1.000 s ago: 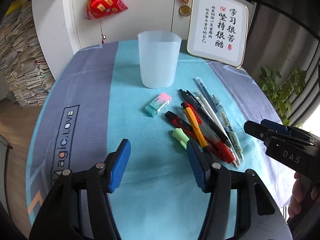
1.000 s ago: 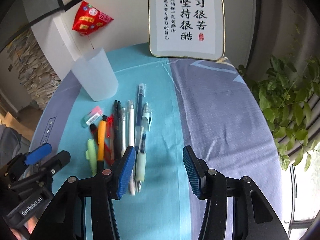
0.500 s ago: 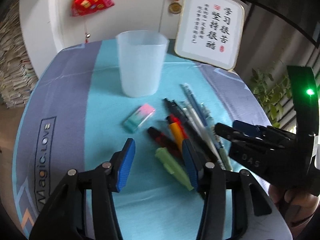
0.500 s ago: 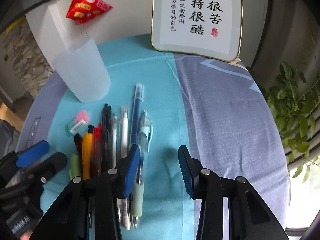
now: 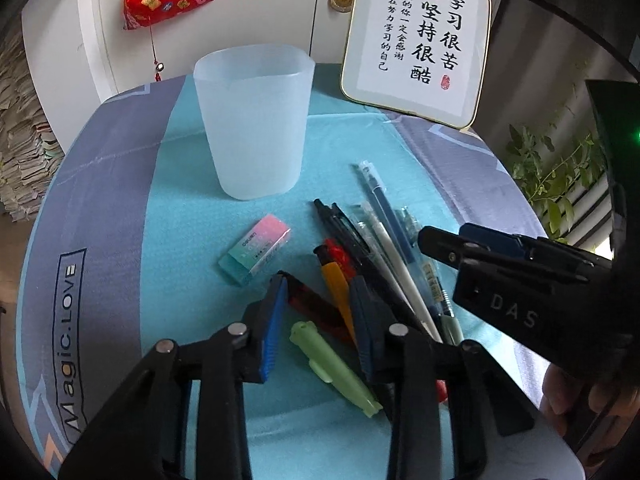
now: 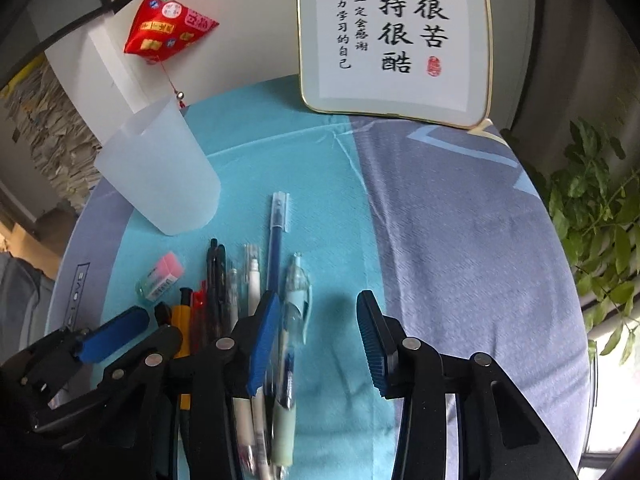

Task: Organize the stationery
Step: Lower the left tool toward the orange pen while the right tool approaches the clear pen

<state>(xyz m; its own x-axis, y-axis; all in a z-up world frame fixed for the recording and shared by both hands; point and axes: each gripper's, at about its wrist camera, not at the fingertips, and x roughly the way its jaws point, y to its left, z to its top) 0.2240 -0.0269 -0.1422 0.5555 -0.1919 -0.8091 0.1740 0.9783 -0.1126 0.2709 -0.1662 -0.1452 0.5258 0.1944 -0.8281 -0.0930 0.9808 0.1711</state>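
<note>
At the near edge of the counter (image 5: 100, 208), the left tongs (image 5: 320, 320) are closing, still apart, over the left end of the pen pile: a green pen (image 5: 334, 366) and a dark red pen (image 5: 316, 308) lie between the blue pads (image 5: 272, 328), neither visibly pressed. The right tongs (image 6: 316, 340) stand partly open with a clear blue-capped pen (image 6: 294, 304) just inside the left pad and bare cloth across the rest of the gap. The left view alone shows the green pen whole, plus a thumb (image 5: 568, 392) behind the right tongs; the right view alone shows the pens' tips blurred near its lens. Farther back lie the pink-and-teal eraser (image 5: 255, 254), an orange pen (image 5: 338, 284), black pens (image 5: 348, 232) and a long blue pen (image 6: 276, 232). Beyond them stands the frosted cup (image 5: 252, 120), upright, nothing seen inside. Behind leans a framed calligraphy board (image 5: 416, 40), with a red pouch (image 6: 168, 26) hanging on the wall.
</note>
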